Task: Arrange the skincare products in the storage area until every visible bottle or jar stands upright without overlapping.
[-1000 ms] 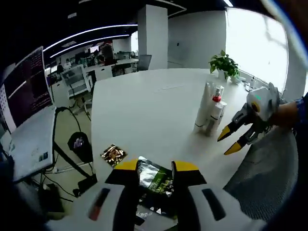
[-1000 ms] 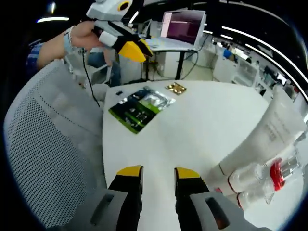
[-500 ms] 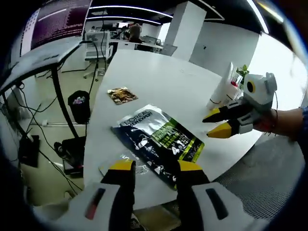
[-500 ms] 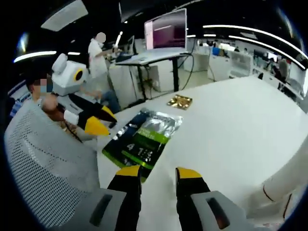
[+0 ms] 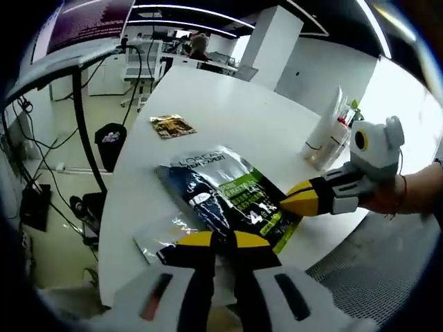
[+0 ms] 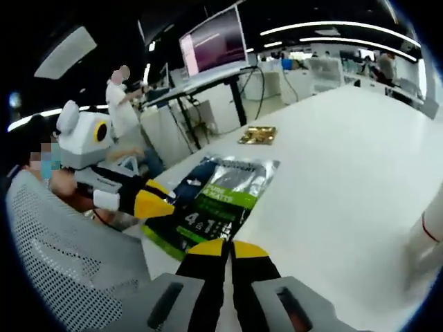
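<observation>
A dark and green skincare pouch (image 5: 232, 197) (image 6: 218, 200) lies flat near the edge of the white table (image 5: 228, 104) (image 6: 346, 138). My left gripper (image 5: 223, 240) (image 6: 163, 205) is shut on the pouch's near edge, beside a clear sachet (image 5: 163, 234). From the opposite side, my right gripper (image 6: 228, 247) (image 5: 287, 200) is shut on the pouch's other edge. A white tube with small bottles (image 5: 325, 135) stands upright farther along the table; a white tube's base (image 6: 432, 228) shows at the right rim of the right gripper view.
A small gold sachet (image 5: 172, 125) (image 6: 257, 134) lies beyond the pouch. A grey mesh chair (image 5: 387, 277) (image 6: 62, 249) stands at the table's edge. Desks with a monitor (image 6: 211, 45) and a standing person (image 6: 121, 97) are behind.
Both grippers went from open to shut. Each moved in onto an edge of the pouch, and the two now stand close together over it.
</observation>
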`<state>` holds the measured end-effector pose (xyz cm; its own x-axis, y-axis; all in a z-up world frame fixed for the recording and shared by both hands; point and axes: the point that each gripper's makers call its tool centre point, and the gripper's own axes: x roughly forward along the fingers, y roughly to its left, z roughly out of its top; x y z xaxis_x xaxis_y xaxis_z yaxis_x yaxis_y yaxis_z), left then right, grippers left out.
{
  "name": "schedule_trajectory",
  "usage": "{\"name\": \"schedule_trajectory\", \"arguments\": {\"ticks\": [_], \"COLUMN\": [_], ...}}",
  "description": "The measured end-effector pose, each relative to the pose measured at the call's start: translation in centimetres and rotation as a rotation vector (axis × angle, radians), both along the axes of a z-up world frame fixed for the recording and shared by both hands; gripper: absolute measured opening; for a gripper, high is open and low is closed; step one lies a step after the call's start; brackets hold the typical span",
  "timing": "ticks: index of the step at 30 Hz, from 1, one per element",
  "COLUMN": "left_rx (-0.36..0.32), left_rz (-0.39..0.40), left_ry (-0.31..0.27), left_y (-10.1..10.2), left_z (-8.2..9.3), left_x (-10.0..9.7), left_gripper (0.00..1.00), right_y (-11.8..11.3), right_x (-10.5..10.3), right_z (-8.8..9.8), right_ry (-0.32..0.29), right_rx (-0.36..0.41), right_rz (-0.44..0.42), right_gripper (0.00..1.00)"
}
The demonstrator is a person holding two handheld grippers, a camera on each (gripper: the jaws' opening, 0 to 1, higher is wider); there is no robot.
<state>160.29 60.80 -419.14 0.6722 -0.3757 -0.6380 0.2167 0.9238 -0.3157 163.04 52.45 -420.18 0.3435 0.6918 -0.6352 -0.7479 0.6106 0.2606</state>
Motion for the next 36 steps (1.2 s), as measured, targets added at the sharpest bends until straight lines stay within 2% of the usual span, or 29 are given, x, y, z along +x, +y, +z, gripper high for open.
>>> {"name": "schedule_trajectory", "arguments": {"ticks": [2,5,8,10,11,13,16,19,22,25,28,31,34,36], "left_rx": [0.002,0.063,0.086,0.044,0.029,-0.002,-0.065,-0.119,-0.218,-0.146,-0.226,-0.305,-0.343,-0.325], "left_rz": [0.004,-0.012,-0.003,0.01,0.01,0.011,-0.007,-0.039,-0.105,-0.151,-0.152,-0.136,-0.074,-0.039], "left_ry": [0.002,-0.007,-0.035,-0.119,-0.136,-0.172,-0.253,-0.314,-0.335,-0.309,-0.27,-0.246,-0.205,-0.124], "left_y": [0.0,0.1,0.4,0.6,0.6,0.6,0.0,-1.0,-3.2,-3.7,-4.6,-5.5,-6.1,-6.6], "left_z": [0.0,0.1,0.7,2.7,3.2,4.2,6.7,8.5,10.4,10.5,12.5,14.9,16.3,16.1], "left_x": [0.1,0.2,0.3,0.9,1.0,1.2,1.7,2.1,2.1,2.4,2.9,4.0,5.6,6.4], "left_gripper": [0.0,0.0,0.0,0.0,0.0,0.0,0.0,0.0,0.0,0.0,0.0,0.0,0.03,0.02], "right_y": [0.1,-0.1,0.0,0.0,0.0,-0.1,-0.6,-1.2,-1.8,-2.4,-3.7,-4.4,-4.9,-5.3], "right_x": [-0.1,-0.5,-1.0,-0.5,-0.2,-0.1,-0.1,0.0,0.3,0.2,1.0,1.5,2.2,3.0], "right_z": [-0.1,0.1,0.7,2.3,3.1,5.7,8.4,10.5,11.7,13.2,14.3,15.8,16.8,16.7], "right_ry": [0.009,0.008,0.033,0.062,0.076,0.167,0.254,0.257,0.187,0.158,-0.002,-0.064,-0.075,-0.094], "right_rx": [-0.016,-0.077,-0.052,0.025,0.064,0.19,0.326,0.43,0.449,0.433,0.338,0.377,0.441,0.43], "right_rz": [0.002,0.034,0.031,-0.012,-0.034,-0.054,-0.059,-0.063,-0.08,-0.088,-0.07,-0.09,-0.121,-0.146], "right_gripper": [0.0,0.0,0.0,0.0,0.0,0.0,0.0,0.0,0.0,0.0,0.0,0.0,0.0,0.0]}}
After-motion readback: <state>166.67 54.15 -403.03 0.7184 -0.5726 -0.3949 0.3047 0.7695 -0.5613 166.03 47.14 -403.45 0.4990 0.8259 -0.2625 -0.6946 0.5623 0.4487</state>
